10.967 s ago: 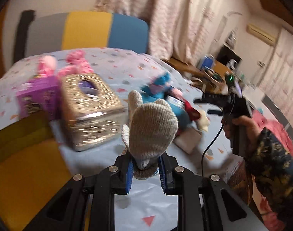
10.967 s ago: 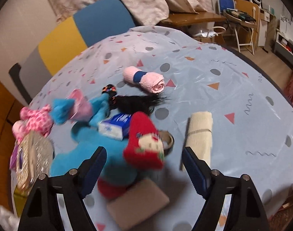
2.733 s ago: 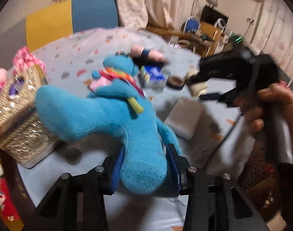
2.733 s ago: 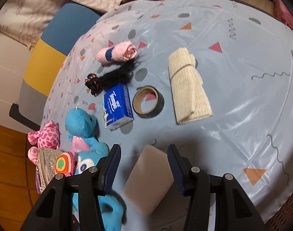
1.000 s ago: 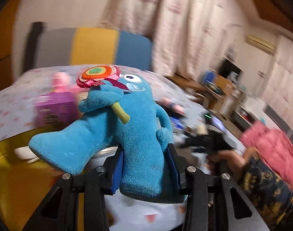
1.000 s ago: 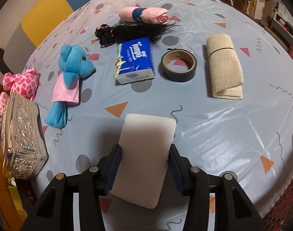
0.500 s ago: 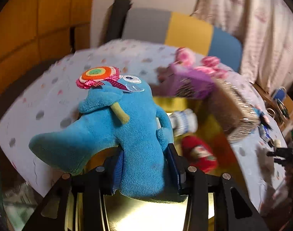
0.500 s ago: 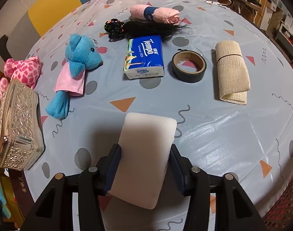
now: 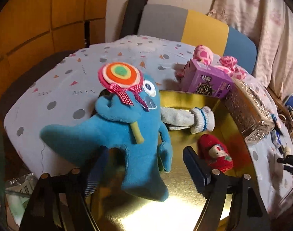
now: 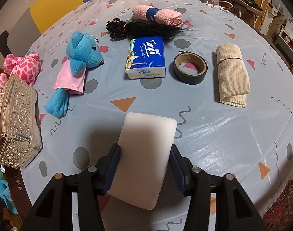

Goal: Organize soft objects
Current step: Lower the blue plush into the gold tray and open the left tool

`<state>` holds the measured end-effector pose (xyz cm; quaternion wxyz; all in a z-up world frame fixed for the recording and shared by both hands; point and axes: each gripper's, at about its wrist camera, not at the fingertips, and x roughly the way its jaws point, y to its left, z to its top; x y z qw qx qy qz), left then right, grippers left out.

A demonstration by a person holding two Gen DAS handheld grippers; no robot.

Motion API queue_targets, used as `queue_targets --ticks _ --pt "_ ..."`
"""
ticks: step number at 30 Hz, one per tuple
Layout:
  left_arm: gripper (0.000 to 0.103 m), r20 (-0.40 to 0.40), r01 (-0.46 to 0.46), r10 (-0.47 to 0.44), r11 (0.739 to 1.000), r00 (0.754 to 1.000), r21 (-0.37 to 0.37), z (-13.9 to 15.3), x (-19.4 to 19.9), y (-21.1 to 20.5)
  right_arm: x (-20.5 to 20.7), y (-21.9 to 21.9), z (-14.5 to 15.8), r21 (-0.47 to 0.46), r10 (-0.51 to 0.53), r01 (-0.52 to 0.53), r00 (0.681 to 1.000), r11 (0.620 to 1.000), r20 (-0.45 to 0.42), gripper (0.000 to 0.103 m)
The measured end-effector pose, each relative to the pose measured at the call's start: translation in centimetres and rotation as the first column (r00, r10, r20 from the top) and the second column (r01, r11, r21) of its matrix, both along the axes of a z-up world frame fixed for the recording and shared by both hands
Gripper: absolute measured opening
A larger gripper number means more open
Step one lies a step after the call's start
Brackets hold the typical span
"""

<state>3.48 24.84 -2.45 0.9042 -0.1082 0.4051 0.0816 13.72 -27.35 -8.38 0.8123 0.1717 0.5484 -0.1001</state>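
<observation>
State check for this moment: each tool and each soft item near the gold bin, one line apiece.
left tool: open, jaws just opened, clear of the toy
blue plush monster: released, over the gold bin
red sock: in bin
white glove: in bin
right tool: shut on white sponge

"Tempo" is printed on the tissue pack [image 10: 145,58].

Dim warm indoor light, fisheye-bent dark edges, glare on the gold tray [image 9: 165,211]

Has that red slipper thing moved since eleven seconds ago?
Yes. The red slipper left the tablecloth and now lies in the gold bin beside the silver box.
</observation>
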Motion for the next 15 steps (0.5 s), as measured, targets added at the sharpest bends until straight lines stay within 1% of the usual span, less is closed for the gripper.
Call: queue_targets --ticks 3,5,7,9,12,15 --pt "0.081 0.022 -0.029 0.029 1.000 0.999 0.005 1.1 -0.9 -0.4 0.0 0.3 0.1 -0.017 0.010 -0.010 1.000 1.000 0.005 0.051" --pt "0.087 0.038 -0.061 0.061 0.998 0.997 0.017 1.9 -1.6 -0.7 0.0 0.5 0.2 -0.029 0.020 -0.020 1.000 0.999 0.009 0.050" --pt "0.087 0.059 -0.083 0.082 0.996 0.995 0.014 2.6 -2.3 -1.1 -0.1 1.0 0.4 -0.037 0.043 -0.043 0.999 0.998 0.020 0.049" --pt "0.088 0.082 -0.088 0.087 0.996 0.993 0.014 3.3 -2.9 -1.6 -0.1 1.9 0.6 -0.033 0.090 -0.089 0.996 0.996 0.029 0.047" --pt "0.091 0.099 -0.079 0.074 0.996 0.992 0.048 4.0 -3.2 -2.6 -0.1 3.2 0.9 -0.056 0.145 -0.143 0.988 0.988 0.044 0.043" --pt "0.092 0.103 -0.070 0.062 0.995 0.993 0.075 4.4 -3.3 -3.4 -0.1 3.8 0.6 -0.040 0.183 -0.182 0.983 0.983 0.031 0.043"
